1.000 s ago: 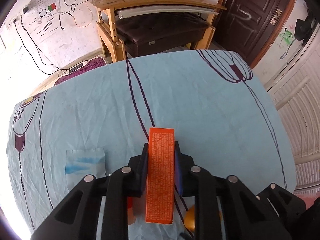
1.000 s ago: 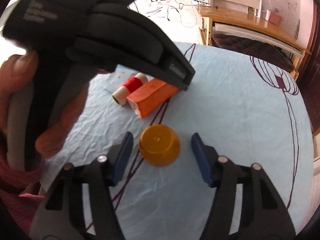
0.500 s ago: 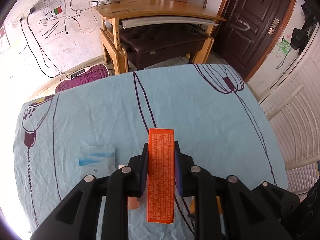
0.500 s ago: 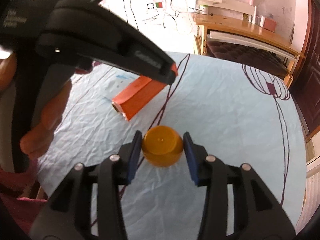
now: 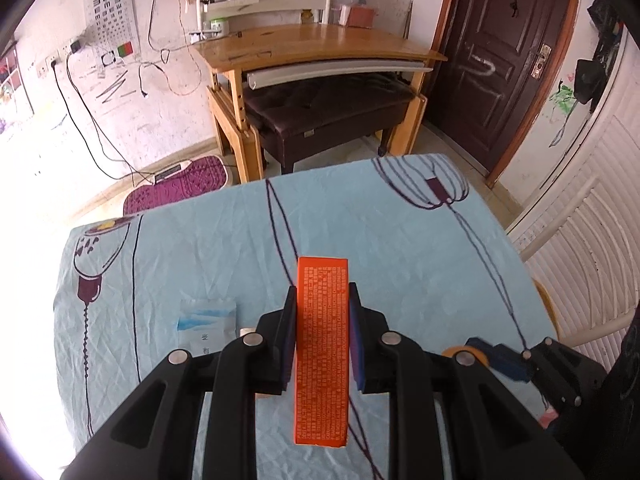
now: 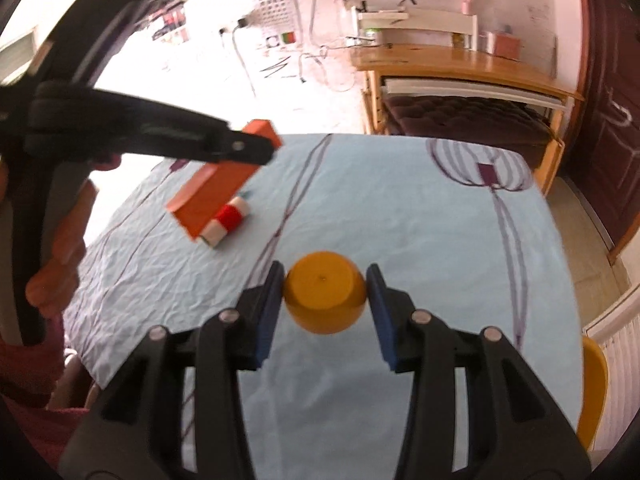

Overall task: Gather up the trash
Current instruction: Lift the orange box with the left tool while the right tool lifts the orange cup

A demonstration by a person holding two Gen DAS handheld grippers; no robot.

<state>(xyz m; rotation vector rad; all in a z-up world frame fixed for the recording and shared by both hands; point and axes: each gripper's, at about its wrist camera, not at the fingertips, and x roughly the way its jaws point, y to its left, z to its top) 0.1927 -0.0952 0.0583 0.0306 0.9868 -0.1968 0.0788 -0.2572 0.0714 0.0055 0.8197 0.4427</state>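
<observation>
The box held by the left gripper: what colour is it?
Orange box with white print, clearest in the left wrist view.

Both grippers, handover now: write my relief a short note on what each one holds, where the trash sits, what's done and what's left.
Left gripper: shut on the orange box, held above the table.
Right gripper: shut on the orange cup, which looks lifted too.
On the cloth: the red-banded roll and the blue-white packet, both untouched.
Done: two items picked up.
Left: drop both into a bin, none is in view, then collect the roll and the packet.
</observation>
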